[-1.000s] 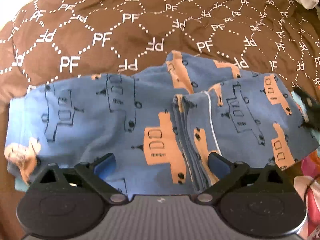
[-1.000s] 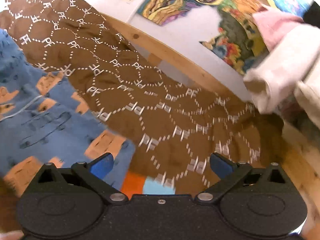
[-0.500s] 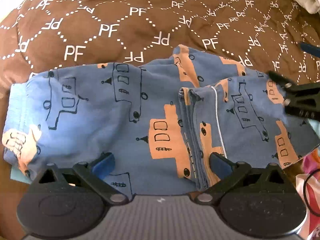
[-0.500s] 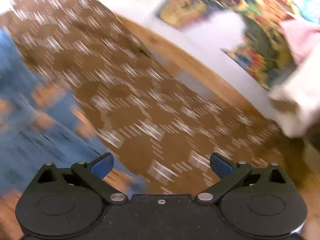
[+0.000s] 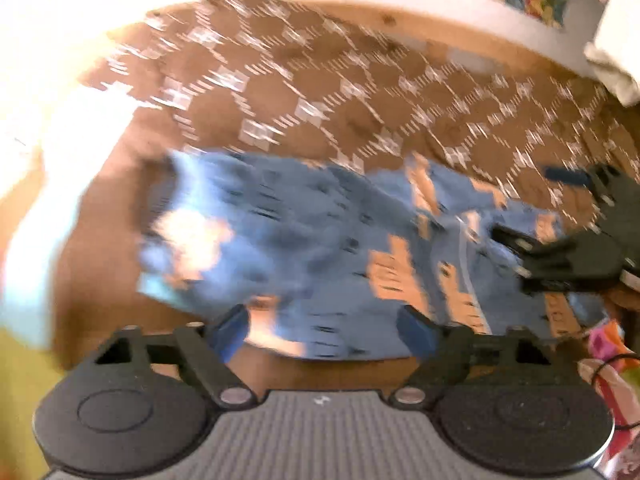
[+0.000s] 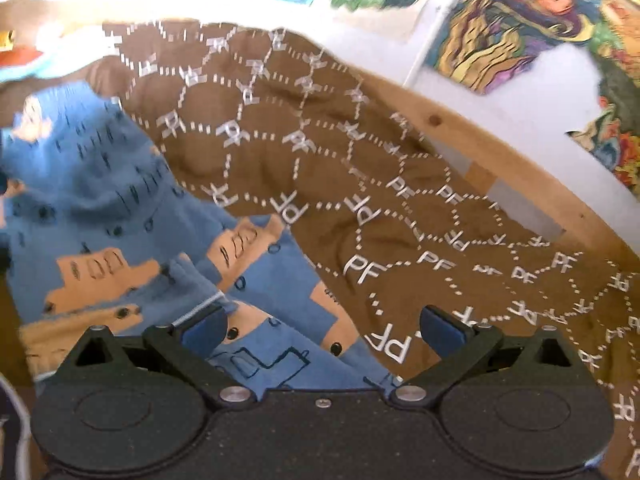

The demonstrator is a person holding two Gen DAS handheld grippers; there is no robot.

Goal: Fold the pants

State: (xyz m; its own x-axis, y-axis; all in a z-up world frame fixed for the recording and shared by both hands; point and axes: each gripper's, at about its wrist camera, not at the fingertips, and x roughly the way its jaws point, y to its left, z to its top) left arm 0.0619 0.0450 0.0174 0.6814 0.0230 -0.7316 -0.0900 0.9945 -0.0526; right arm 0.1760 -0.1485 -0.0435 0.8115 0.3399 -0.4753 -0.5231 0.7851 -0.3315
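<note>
Pants, blue with orange vehicle prints, lie on the brown patterned bedspread of a bed, already doubled over at 1 end so that a stack of folded edges shows near the right gripper. By the look of it the step in hand is the gap between folds: both tools are over the cloth and neither has a grip. The left gripper hangs above the near hem, its jaws apart with nothing between them, having just been closing a little; the view is smeared by motion. The right gripper's jaws stand wide over the folded corner, empty. Next, each likely needs to pinch an edge of the long unfolded half and carry it across onto the stack
</note>
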